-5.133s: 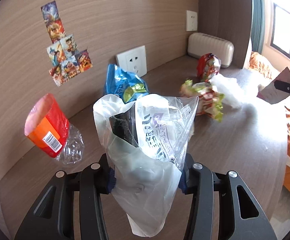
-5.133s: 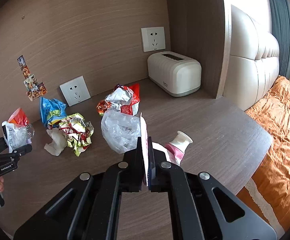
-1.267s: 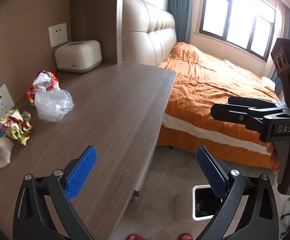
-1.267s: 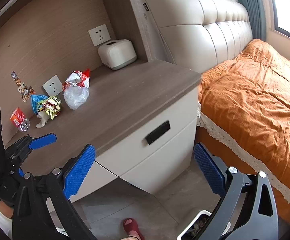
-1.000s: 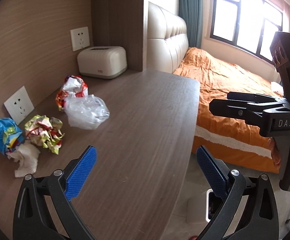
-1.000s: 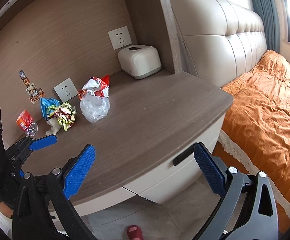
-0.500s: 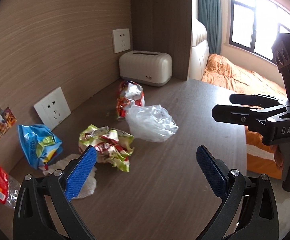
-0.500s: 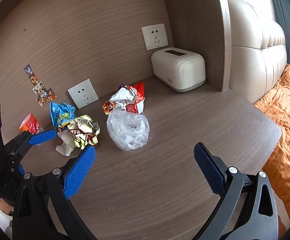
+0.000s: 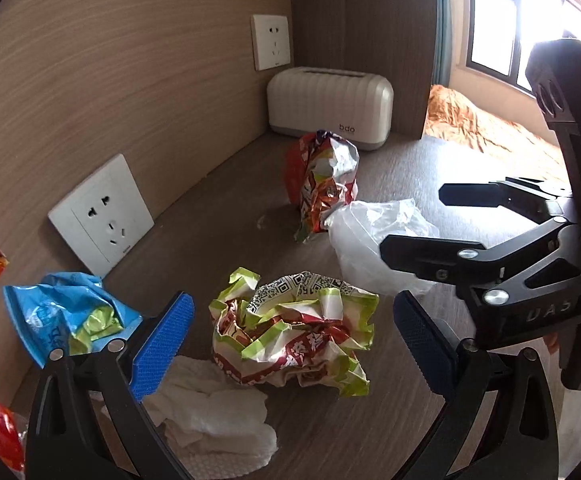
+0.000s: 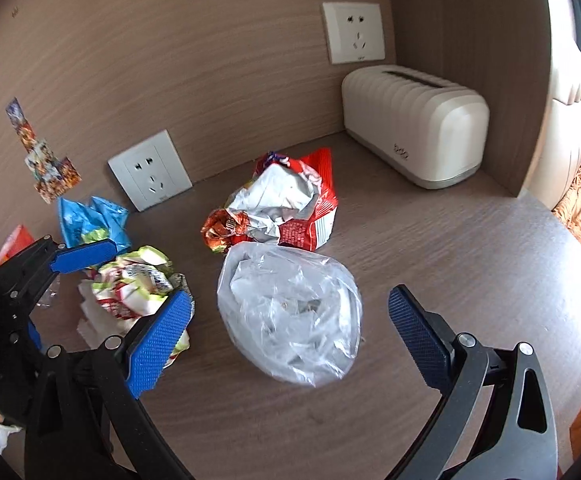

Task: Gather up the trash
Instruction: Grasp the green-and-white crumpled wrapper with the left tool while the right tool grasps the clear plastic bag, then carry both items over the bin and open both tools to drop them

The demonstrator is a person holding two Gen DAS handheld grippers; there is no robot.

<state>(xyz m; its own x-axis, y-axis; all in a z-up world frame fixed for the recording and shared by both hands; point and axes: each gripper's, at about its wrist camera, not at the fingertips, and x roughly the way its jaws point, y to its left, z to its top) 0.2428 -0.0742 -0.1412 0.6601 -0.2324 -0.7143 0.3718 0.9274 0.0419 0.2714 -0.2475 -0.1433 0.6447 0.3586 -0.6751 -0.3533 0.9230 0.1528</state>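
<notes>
1. On the worktop [image 10: 470, 248], low in both frames, both sets of tongs sat spread wide with nothing in them: the left tongs [image 9: 290, 340] straddled the crumpled green-and-red wrapper [image 9: 294, 332], and the right tongs [image 10: 290, 336] framed the clear plastic bag [image 10: 290, 312].
2. The rest of the trash was still lying around: a red foil snack bag [image 10: 286, 208] mid-frame just behind the clear bag, a blue packet [image 9: 66, 320] at the left edge under the wall socket [image 9: 102, 216], and a white tissue [image 9: 210, 420] at the bottom, touching the green wrapper.
3. The cream tissue box [image 10: 414, 128] in the upper right looked like it belonged there, not trash.
4. My read: this was the reach-in stage for another pickup, with each pair of tongs lined up on its own piece.
5. Next move probably needed a lower approach and a firm squeeze. The clear bag looked slippery and squishy, so pinching a fold would be safer than its bulk.
</notes>
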